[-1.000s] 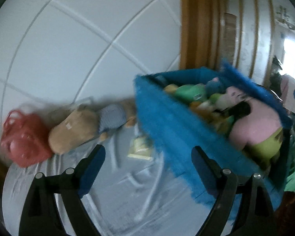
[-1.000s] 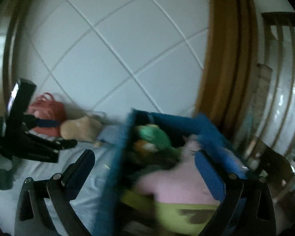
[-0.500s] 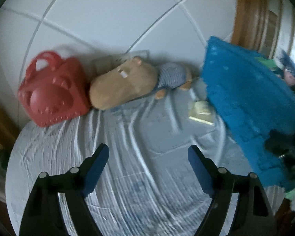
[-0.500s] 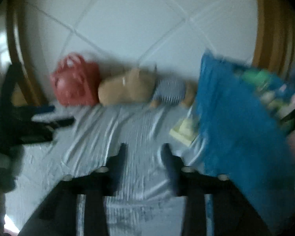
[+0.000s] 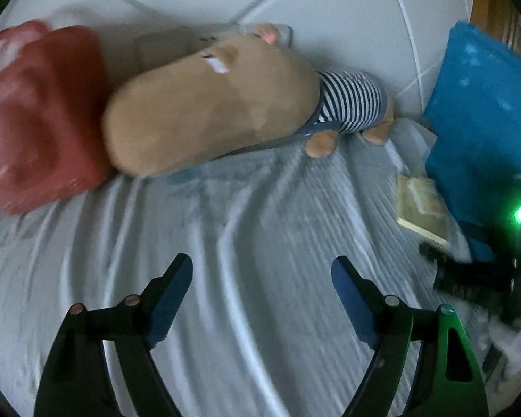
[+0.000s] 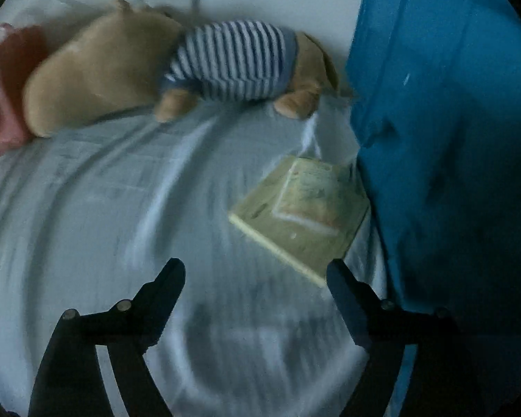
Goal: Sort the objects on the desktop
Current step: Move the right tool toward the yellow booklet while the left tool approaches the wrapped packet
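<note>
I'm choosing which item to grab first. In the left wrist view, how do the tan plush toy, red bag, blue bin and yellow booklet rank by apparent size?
1. Tan plush toy, largest as seen.
2. Red bag and blue bin: both cut off by the frame edge, so I cannot rank them.
3. Yellow booklet, clearly smallest.

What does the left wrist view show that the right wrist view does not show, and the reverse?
Only the left wrist view shows the other hand-held gripper, blurred, with a green light. Only the right wrist view shows the yellow booklet whole and close, next to the blue bin. Both show the plush toy in a striped shirt, the red bag, the wrinkled cloth, and open jaws.
</note>
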{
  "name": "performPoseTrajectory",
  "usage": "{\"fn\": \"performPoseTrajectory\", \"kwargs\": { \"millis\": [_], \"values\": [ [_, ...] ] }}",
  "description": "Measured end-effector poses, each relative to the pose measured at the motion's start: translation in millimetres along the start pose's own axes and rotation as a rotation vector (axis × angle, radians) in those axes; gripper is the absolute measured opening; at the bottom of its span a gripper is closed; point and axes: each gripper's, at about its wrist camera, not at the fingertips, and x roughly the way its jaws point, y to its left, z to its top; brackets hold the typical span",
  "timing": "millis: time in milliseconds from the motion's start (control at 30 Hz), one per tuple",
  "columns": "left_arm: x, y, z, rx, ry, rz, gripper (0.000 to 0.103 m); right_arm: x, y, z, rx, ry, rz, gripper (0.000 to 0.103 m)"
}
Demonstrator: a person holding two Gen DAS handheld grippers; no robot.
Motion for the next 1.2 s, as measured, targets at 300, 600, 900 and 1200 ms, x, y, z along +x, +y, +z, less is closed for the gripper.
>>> {"fn": "performPoseTrajectory", "kwargs": {
  "millis": [300,600,900,1200],
  "values": [
    [59,-4,30,0.024,-0.012,-0.009,0.082,12,20,-9,0.115,-0.113,-0.020,0.103],
    [78,2,34,0.019,0.001,-0.011,0.082,59,-23,18,0.242,-0.066,-0.045,0.100],
    [89,-7,40,0.024,0.008,-0.043,0.082,45,-14,14,0.106,-0.090,0.166,0.054],
    [84,-5,34,0.017,0.003,-0.061,0.082,33,-11,-7,0.051,-0.094,0.160,0.103]
  ]
}}
